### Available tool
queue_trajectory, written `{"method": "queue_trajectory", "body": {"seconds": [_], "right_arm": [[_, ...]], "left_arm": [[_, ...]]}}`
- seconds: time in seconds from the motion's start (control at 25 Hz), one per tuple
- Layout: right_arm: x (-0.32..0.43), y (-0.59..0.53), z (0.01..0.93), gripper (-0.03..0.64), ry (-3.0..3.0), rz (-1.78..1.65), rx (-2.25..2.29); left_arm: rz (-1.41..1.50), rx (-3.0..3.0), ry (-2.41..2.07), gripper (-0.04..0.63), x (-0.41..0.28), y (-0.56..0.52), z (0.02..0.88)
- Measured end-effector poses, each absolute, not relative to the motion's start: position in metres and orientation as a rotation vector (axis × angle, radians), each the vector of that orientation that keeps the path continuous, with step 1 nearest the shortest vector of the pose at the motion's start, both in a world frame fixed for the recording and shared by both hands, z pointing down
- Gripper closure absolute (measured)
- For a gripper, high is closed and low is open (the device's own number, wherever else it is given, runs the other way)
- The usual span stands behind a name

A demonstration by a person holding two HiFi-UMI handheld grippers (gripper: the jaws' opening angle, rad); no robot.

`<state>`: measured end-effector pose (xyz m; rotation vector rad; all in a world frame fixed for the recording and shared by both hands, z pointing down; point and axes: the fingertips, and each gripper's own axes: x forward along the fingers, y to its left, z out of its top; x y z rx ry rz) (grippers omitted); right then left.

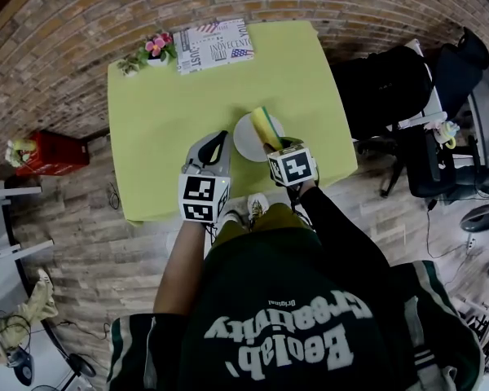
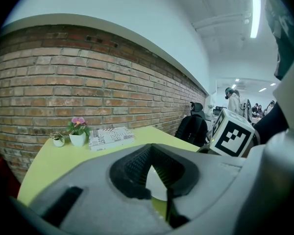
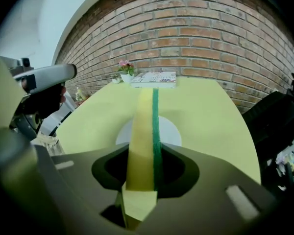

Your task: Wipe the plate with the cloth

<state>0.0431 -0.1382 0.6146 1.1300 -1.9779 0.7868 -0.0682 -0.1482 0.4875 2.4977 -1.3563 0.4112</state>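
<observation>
A white plate point(image 1: 246, 142) lies near the front edge of the yellow-green table point(image 1: 187, 96). My right gripper point(image 1: 277, 143) is shut on the cloth point(image 1: 266, 125), a yellow pad with a green face, held on edge over the plate's right part. In the right gripper view the cloth point(image 3: 146, 131) stands between the jaws and the plate point(image 3: 172, 129) shows behind it. My left gripper point(image 1: 222, 139) hovers just left of the plate, shut with nothing in it. In the left gripper view its tips point(image 2: 150, 149) meet, and a bit of the plate point(image 2: 157, 186) shows below them.
A printed book point(image 1: 214, 46) and a small flower pot point(image 1: 156, 47) sit at the table's far edge by the brick wall. A black office chair point(image 1: 383, 88) stands right of the table. A red crate point(image 1: 49, 153) is on the floor to the left.
</observation>
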Motion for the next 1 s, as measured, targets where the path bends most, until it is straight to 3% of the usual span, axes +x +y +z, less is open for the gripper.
{"method": "queue_trajectory", "body": {"seconds": [0.36,1.0], "right_arm": [[-0.024,-0.110,0.629,0.477,-2.014,0.822,0.898],[0.008,-0.131,0.637,0.477,-1.926,0.798,0.988]], "left_arm": [[0.414,2.457,-1.412,0.592,-0.089,-0.142,0.488],[0.416,2.461,-1.414,0.592,-0.090,-0.149,0.486]]}}
